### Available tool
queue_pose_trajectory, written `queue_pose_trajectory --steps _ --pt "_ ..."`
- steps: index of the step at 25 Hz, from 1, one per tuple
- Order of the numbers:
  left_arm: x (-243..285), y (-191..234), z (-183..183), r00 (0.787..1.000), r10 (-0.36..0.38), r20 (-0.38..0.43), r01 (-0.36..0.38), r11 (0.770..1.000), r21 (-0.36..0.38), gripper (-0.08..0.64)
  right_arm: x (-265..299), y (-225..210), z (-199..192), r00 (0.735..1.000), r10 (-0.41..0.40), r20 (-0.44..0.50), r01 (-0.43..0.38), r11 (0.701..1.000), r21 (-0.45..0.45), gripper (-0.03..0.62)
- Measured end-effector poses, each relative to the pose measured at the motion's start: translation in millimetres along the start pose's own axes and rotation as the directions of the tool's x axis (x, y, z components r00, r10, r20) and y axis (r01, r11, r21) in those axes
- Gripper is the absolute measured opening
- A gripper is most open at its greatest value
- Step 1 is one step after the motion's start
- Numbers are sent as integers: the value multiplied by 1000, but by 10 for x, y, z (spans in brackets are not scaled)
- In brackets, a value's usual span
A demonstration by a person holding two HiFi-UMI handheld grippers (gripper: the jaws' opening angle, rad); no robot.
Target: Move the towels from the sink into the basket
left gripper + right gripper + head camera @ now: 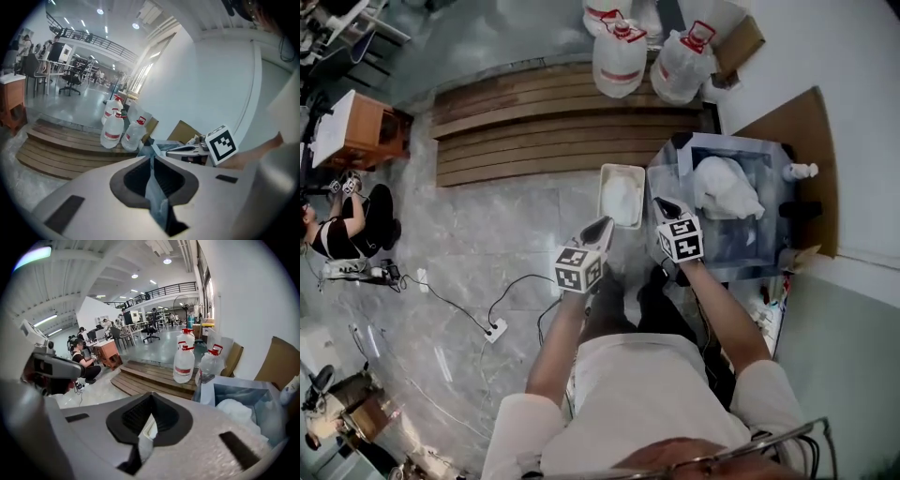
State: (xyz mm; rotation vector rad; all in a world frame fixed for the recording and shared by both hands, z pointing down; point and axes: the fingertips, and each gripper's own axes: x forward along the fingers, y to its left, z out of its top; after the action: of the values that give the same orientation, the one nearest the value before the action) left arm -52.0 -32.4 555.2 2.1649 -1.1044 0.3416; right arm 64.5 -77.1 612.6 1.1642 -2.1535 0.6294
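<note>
A pile of white towels [727,187] lies in the steel sink [675,169] at the right; the right gripper view shows the towels [236,412] low on the right. Left of the sink a white basket [607,178] stands on the floor with white cloth [622,197] in it. My right gripper [659,202] hovers at the sink's near left edge, jaws shut with nothing between them. My left gripper [607,223] hangs just short of the basket's near end. Its jaws [151,157] meet at the tips and hold nothing.
Wooden steps [544,122] run behind the basket, with several big water jugs [621,58] on them. Cardboard [797,141] leans against the wall by the sink, and a white bottle [800,172] stands on its rim. A power strip [495,330] and cable lie on the floor; a person [347,220] sits far left.
</note>
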Motion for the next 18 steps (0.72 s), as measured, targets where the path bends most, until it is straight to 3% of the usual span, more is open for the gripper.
queue_pose_trajectory --steps 8,18 --pt "-394 -554 580 997 -27 71 21 996 82 26 -1060 -72 519 991 19 136 -17 1000 -19 -2" --pt "-712 -1120 1208 984 -68 167 34 980 194 26 -2226 -298 1102 947 -24 320 25 1000 -1 -2"
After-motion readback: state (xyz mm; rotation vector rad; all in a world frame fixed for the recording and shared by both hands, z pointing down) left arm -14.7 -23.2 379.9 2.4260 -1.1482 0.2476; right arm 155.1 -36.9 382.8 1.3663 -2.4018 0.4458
